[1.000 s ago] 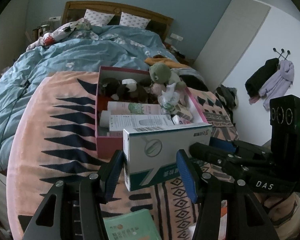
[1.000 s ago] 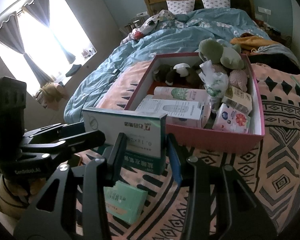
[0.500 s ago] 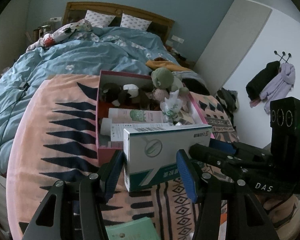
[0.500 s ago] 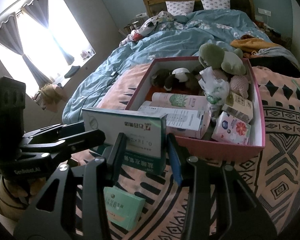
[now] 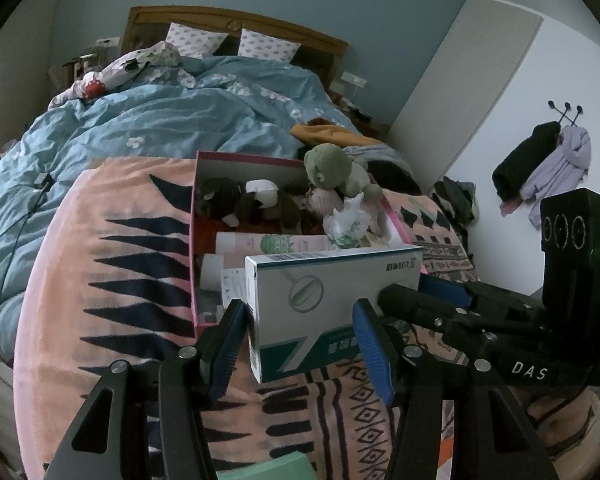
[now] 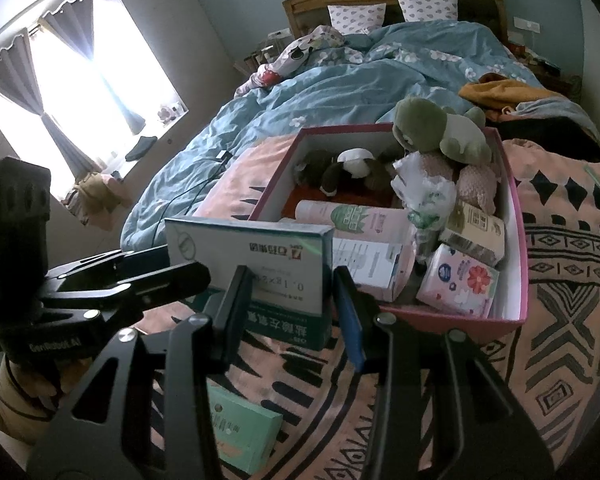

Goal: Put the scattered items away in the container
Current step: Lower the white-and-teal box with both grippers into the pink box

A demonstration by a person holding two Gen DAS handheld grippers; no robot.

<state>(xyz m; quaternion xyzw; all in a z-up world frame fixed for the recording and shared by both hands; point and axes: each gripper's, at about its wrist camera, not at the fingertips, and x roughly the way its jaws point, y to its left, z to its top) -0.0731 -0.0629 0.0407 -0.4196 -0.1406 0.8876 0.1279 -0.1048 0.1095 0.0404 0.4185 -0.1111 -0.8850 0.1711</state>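
Both claws pinching one white-and-green medicine box: my L gripper clamps one end, R gripper the other. Box held off the patterned blanket, just at the near wall of the pink container, not inside it. Container already has plush toys and cartons. Small green box lies on blanket below the R claw.
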